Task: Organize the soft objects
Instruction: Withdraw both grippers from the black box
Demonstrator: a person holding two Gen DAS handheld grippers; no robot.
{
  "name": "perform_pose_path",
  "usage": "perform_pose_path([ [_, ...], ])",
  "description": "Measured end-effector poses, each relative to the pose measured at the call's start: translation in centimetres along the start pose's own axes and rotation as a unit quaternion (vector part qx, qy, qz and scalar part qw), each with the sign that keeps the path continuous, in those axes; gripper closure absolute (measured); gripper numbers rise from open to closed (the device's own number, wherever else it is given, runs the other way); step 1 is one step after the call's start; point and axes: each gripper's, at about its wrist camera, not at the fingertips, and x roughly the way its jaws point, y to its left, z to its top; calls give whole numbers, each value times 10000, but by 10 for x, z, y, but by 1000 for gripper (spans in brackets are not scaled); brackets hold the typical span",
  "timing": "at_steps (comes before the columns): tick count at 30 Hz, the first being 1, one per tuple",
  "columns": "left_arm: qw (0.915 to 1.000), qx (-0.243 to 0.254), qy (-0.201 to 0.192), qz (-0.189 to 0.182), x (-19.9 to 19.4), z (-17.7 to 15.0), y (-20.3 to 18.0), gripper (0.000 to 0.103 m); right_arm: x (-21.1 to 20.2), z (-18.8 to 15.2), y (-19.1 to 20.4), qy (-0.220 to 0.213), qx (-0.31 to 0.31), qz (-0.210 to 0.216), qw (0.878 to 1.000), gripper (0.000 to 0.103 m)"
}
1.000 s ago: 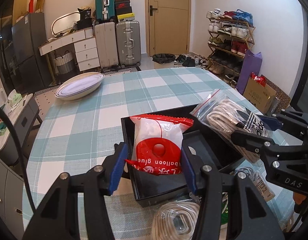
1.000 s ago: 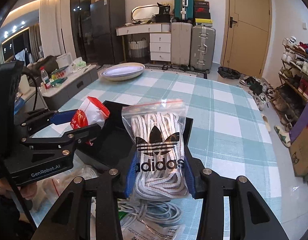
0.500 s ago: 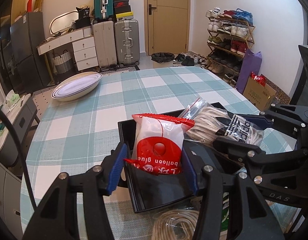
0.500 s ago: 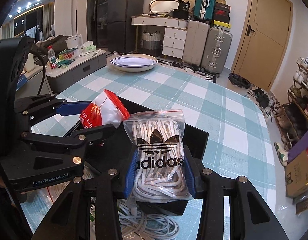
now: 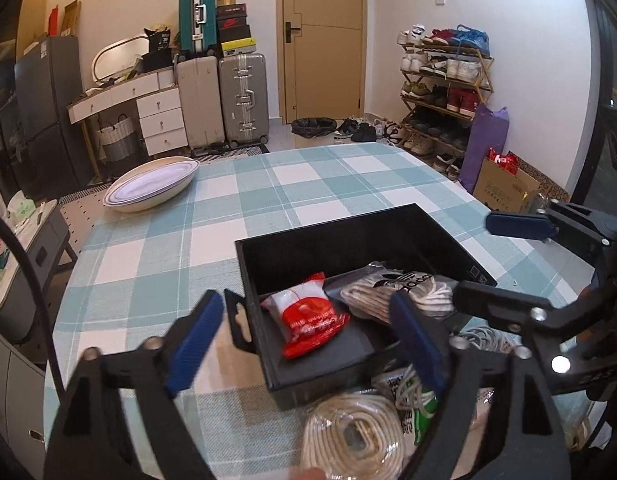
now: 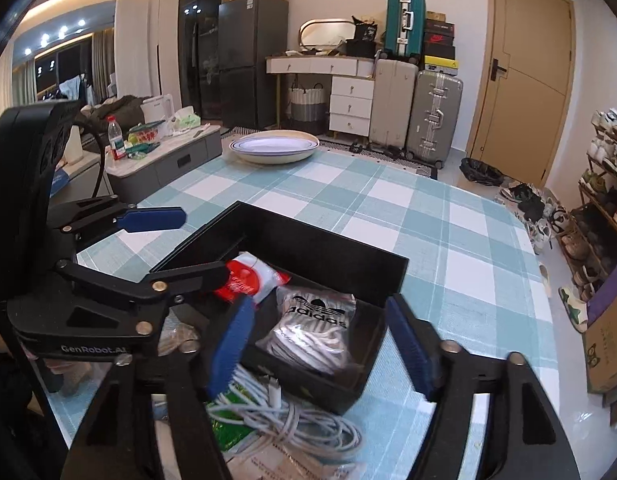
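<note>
Since both packets belonged in the black box (image 5: 348, 248), the red balloon-glue packet (image 5: 308, 320) and adidas lace bag (image 6: 314, 328) lay side by side inside it, while the left gripper (image 5: 304, 340) and right gripper (image 6: 320, 344) hung spread wide, empty. Cable coils (image 6: 292, 420) near the tabletop (image 5: 228, 208) edge were partly hidden.

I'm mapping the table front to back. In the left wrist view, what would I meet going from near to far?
Coiled white rope bundle → black box holding the red-and-white packet and the adidas lace bag → bare checked tablecloth → stacked oval plates at the far left edge.
</note>
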Motion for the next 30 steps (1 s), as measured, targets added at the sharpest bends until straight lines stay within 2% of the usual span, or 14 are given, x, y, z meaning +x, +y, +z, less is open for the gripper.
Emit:
perform_pose_path([
  [2, 9999, -129, -49, 53, -9, -4, 5, 0, -10, -6, -1, -57, 120, -11, 9999, 11],
  [5, 9996, -253, -111, 83, -20, -11, 10, 0, -22, -15, 0, -106, 259, -61, 9996, 2],
  [16, 9992, -271, -80, 288, -45, -41, 23, 0, -44, -50, 9, 38, 444, -160, 9989, 1],
  [22, 9994, -207, -52, 290, -54, -51, 22, 0, -43, -69, 7, 243, 649, -181, 9974, 1],
  [30, 9992, -243, 102, 294, -46, -60, 24, 0, -28, -86, -1, 666, 903, -233, 9934, 1],
])
